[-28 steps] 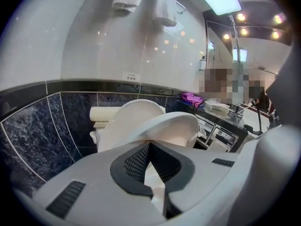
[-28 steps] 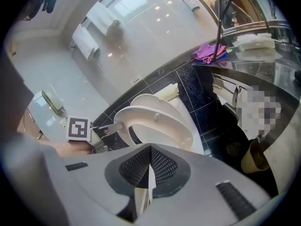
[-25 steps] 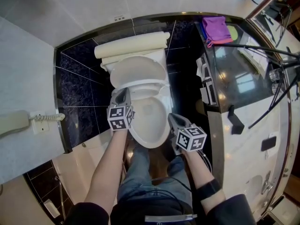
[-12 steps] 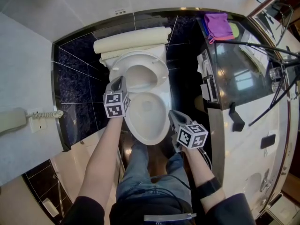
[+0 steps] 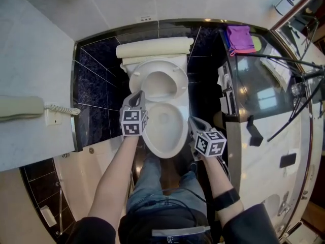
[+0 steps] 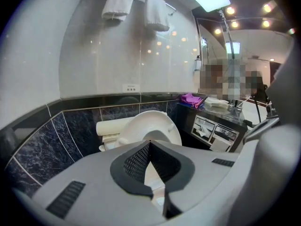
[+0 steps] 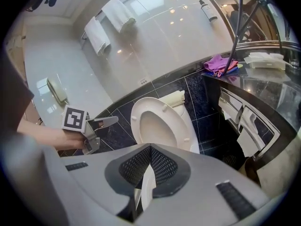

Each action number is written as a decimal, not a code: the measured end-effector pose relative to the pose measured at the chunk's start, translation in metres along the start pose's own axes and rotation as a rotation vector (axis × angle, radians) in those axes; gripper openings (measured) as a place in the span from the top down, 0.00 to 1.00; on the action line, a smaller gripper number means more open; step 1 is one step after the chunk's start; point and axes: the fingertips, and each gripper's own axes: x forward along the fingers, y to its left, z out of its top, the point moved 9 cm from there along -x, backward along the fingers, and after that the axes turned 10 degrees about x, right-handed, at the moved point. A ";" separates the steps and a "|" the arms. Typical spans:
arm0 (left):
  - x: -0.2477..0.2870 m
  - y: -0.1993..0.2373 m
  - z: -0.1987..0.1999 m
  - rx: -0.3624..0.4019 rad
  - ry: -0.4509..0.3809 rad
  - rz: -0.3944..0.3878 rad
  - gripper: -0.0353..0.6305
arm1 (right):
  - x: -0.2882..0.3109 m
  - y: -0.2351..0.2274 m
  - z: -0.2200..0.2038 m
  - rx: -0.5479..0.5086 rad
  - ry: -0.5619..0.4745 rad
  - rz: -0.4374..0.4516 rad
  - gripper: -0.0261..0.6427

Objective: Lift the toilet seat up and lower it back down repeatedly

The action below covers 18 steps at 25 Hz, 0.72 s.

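Note:
The white toilet seat [image 5: 177, 78] stands raised, leaning back toward the cream tank [image 5: 155, 47], and the bowl rim [image 5: 179, 131] lies uncovered below it. My left gripper [image 5: 138, 94] is shut with nothing in it, at the seat's lower left edge. In the right gripper view a small gap shows between the left gripper [image 7: 113, 120] and the seat [image 7: 187, 133]. In the left gripper view the jaws [image 6: 149, 144] meet at the tips, with the seat [image 6: 160, 124] just beyond. My right gripper [image 5: 193, 120] hangs shut and empty by the bowl's right side, its tips [image 7: 150, 147] touching.
A black glass-topped counter [image 5: 254, 80] stands close at the right, with a purple cloth [image 5: 240, 38] on it and paper holders [image 5: 226, 93] on its side. A wall phone [image 5: 23, 107] hangs at the left. Towels [image 7: 108, 22] hang on the far wall. The person's legs are in front of the bowl.
The seat has swung from partly lifted to upright against the tank. My left gripper rose with it along the left edge. The right gripper has hardly moved.

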 end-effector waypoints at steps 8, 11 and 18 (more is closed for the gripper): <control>-0.104 -0.024 0.013 -0.027 -0.031 0.064 0.95 | -0.050 0.007 0.026 -0.115 -0.001 0.008 0.94; -0.140 -0.025 0.018 -0.044 -0.047 0.106 0.95 | -0.065 0.009 0.041 -0.173 -0.009 0.007 0.94; -0.215 -0.039 0.026 -0.037 -0.089 0.149 0.95 | -0.115 0.008 0.057 -0.248 -0.060 -0.021 0.94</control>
